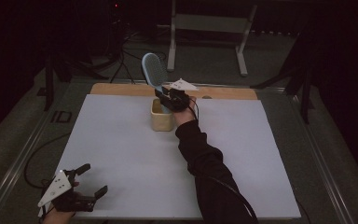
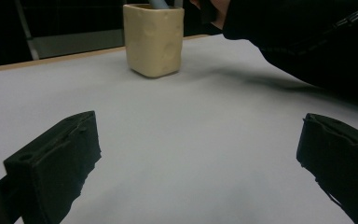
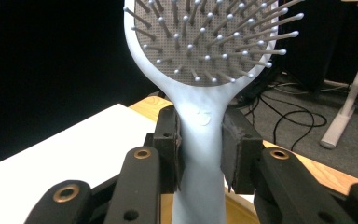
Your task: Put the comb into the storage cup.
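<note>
Nearest camera: left gripper (image 1: 81, 184) at bench (image 1: 121, 154) near edge, fingers (image 2: 56, 154) released wide, nothing between them, well apart from cup. We see right gripper (image 1: 168, 98) over far middle of bench, fingers (image 3: 168, 140) clenched on hairbrush (image 3: 200, 116) handle just below bristle head. Brush upright, head up, handle end reaching down into cream cup (image 1: 161, 116). We judge grasp done, brush standing in cup or just at its mouth; we cannot tell if bottomed. Left: either seat and release, or lift clear.

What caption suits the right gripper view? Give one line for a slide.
Right hand-held gripper clamps the neck of a pale blue hairbrush, bristles facing the camera.
</note>
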